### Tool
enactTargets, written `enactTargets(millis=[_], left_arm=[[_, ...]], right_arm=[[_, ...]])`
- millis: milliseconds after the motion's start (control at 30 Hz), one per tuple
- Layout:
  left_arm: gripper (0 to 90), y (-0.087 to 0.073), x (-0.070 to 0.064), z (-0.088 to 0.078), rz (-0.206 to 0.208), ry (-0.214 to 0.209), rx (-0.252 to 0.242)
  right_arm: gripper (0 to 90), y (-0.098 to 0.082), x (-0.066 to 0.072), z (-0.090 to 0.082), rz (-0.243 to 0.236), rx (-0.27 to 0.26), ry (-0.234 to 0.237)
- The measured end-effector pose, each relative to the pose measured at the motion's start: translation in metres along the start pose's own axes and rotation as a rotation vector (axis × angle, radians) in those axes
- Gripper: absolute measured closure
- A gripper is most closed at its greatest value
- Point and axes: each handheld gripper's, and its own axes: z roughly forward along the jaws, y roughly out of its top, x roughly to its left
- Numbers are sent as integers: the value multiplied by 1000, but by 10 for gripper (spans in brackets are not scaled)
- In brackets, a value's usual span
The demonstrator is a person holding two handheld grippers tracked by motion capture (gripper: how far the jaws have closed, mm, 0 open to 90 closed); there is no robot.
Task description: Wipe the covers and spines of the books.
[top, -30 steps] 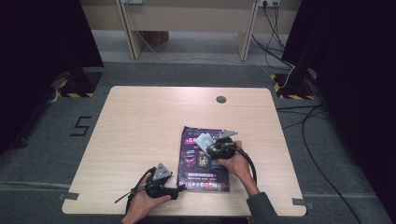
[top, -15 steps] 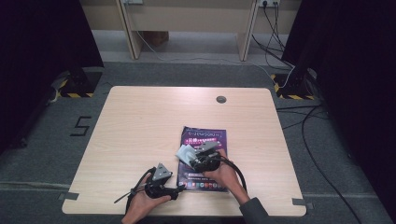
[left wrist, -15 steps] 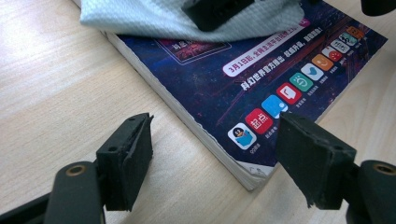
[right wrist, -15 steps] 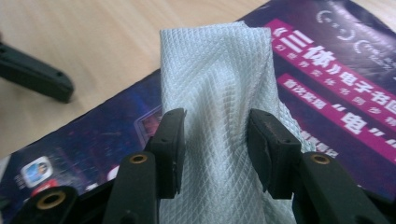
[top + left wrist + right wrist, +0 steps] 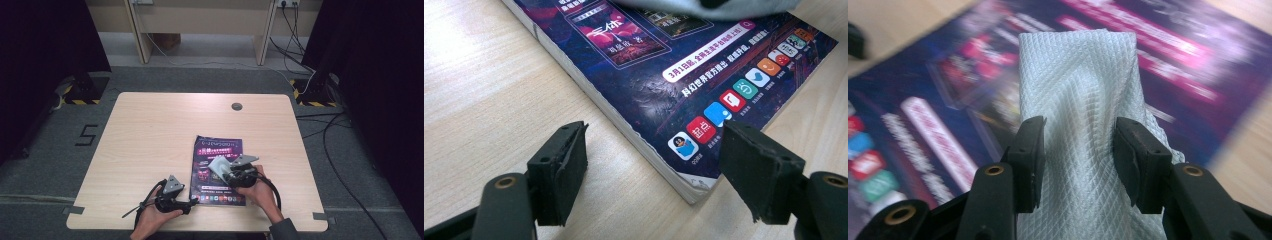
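A folded white cloth [image 5: 1078, 100], pinched in the right tongs [image 5: 1078, 160], lay on the dark magazine cover [image 5: 217, 170] near the tabletop's [image 5: 150, 130] front edge, while the left tongs [image 5: 651, 165] stood spread at the magazine's near corner.
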Motion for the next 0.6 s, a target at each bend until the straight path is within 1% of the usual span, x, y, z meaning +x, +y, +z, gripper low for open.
enactTargets(millis=[33,100,167,200,300,333,367,433,500,533,600], left_arm=[[266,0,0,0,0,-1,1],[266,0,0,0,-1,-1,0],[266,0,0,0,0,-2,0],[266,0,0,0,0,-2,1],[266,0,0,0,0,-1,0],[266,0,0,0,0,-1,0],[266,0,0,0,0,-1,1],[266,0,0,0,-1,0,1],[266,0,0,0,-1,1,0],[266,0,0,0,-3,0,1],[266,0,0,0,-3,1,1]], right_arm=[[565,-2,-5,-3,11,1,-19],[566,-7,-12,-8,33,7,-39],[572,-11,-14,-12,43,8,-44],[574,-12,-12,-13,42,10,-45],[577,-16,-1,-17,36,14,-37],[577,-17,4,-17,35,13,-27],[577,-17,9,-17,25,9,-20],[577,-18,20,-17,12,5,9],[579,-17,30,-15,-9,-2,23],[579,-17,35,-15,-22,-2,32],[578,-16,42,-13,-33,-9,56]])
